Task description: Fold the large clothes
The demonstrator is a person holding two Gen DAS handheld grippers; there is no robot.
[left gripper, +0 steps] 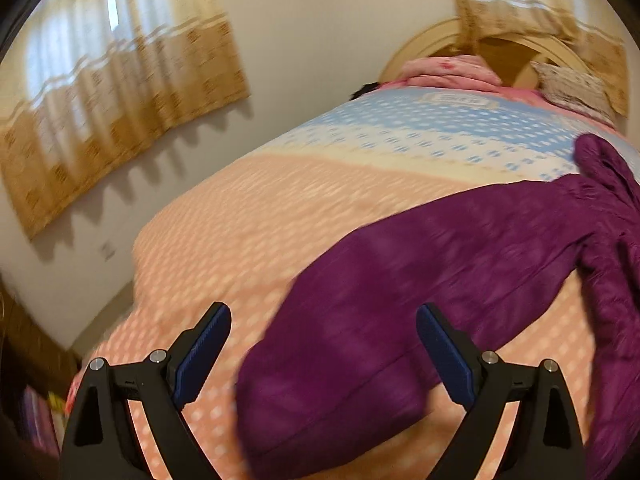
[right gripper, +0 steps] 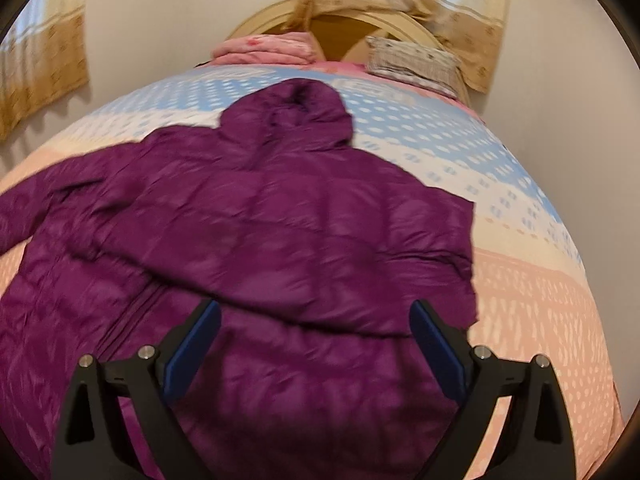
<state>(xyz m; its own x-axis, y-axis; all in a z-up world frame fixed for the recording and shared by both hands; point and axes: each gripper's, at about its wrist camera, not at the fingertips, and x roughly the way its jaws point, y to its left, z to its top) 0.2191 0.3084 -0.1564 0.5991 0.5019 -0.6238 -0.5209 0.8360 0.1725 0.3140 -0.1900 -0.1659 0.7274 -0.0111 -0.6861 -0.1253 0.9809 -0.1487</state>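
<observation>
So the purple puffer jacket (right gripper: 248, 248) is lying spread out across the middle of the bed (right gripper: 540, 300), hood (right gripper: 296, 120) pointing at the headboard end and one sleeve (left gripper: 360, 300) stretched out toward the left edge. The other sleeve looks already folded in across the body, so my guess is we're partway into the fold and the long sleeve is up next.

Both sets of tongs are empty. The left gripper (left gripper: 324, 356) hangs over that stretched sleeve with its jaws spread wide, nothing between them, and the right gripper (right gripper: 316, 344) is the same deal above the lower half of the jacket, wide apart and not pinching any fabric. Probably lining up for the next grab.

The bedspread is soft and puffy, peach at the foot end, blue and white with dots further up. A pink folded blanket (right gripper: 264, 50) and a checked pillow (right gripper: 412, 64) sit by the headboard (right gripper: 344, 32). Beige curtains (left gripper: 120, 92) hang on pale walls.
</observation>
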